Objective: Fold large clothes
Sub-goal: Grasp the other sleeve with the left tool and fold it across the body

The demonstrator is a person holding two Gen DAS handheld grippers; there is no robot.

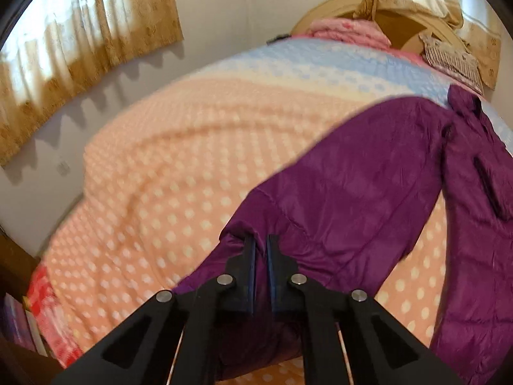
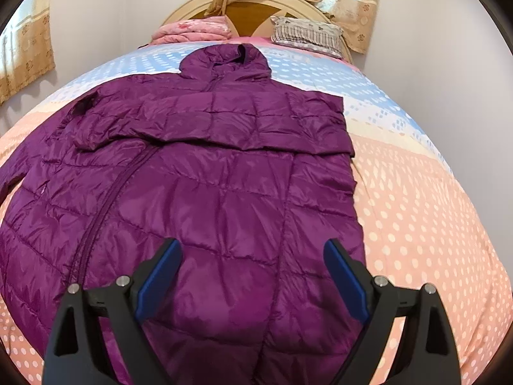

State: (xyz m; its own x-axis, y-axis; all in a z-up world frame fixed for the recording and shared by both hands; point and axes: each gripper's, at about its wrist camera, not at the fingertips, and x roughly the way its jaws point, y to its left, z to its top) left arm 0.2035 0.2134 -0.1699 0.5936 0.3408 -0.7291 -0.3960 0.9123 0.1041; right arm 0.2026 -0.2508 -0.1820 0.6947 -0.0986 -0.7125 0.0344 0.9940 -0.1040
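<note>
A purple quilted hooded jacket [image 2: 224, 176] lies spread front up on the bed, hood toward the headboard, its right sleeve folded across the chest. My left gripper [image 1: 260, 240] is shut on the jacket's left sleeve [image 1: 336, 192] near the cuff and holds it lifted above the bedspread. My right gripper [image 2: 253, 247] is open and empty, hovering over the jacket's lower hem with the fabric between and beyond its blue pads [image 2: 344, 276].
The bed has a pink and blue dotted bedspread [image 1: 176, 160]. A folded pink quilt [image 2: 192, 30] and a striped pillow [image 2: 307, 37] lie by the wooden headboard [image 2: 253, 9]. Curtains [image 1: 80, 48] hang on the wall at left. Shelves with books [image 1: 19, 320] stand beside the bed.
</note>
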